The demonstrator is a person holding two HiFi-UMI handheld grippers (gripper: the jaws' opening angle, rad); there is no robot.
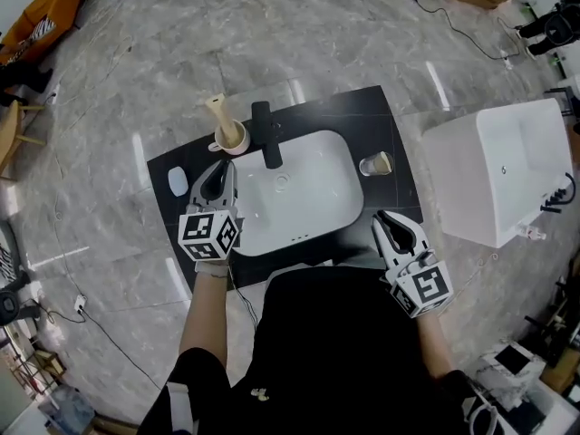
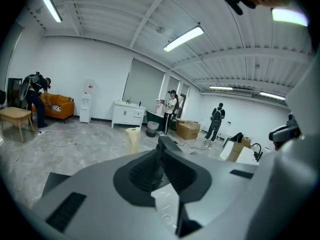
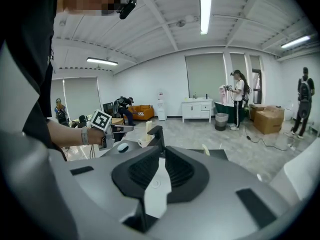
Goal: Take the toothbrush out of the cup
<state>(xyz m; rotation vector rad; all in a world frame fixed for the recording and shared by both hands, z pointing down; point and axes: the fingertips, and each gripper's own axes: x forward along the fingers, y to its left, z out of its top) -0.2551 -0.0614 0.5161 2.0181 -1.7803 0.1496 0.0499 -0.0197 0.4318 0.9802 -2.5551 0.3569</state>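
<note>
A pale cup (image 1: 232, 140) stands at the sink's back left corner with a bamboo toothbrush (image 1: 217, 107) upright in it. My left gripper (image 1: 221, 167) hovers just in front of the cup, short of it, jaws shut and empty. In the left gripper view the toothbrush (image 2: 133, 138) rises just left of the closed jaw tips (image 2: 159, 148). My right gripper (image 1: 387, 217) is shut and holds nothing at the counter's front right corner. In the right gripper view its tips (image 3: 163, 149) point at the cup (image 3: 144, 142) and my left gripper (image 3: 125, 128).
A black faucet (image 1: 266, 134) stands right beside the cup at the back of the white sink (image 1: 313, 208), set in a black counter (image 1: 372, 116). A second cup (image 1: 375, 163) lies at right, a small soap (image 1: 178, 181) at left. A white tub (image 1: 494, 170) stands further right.
</note>
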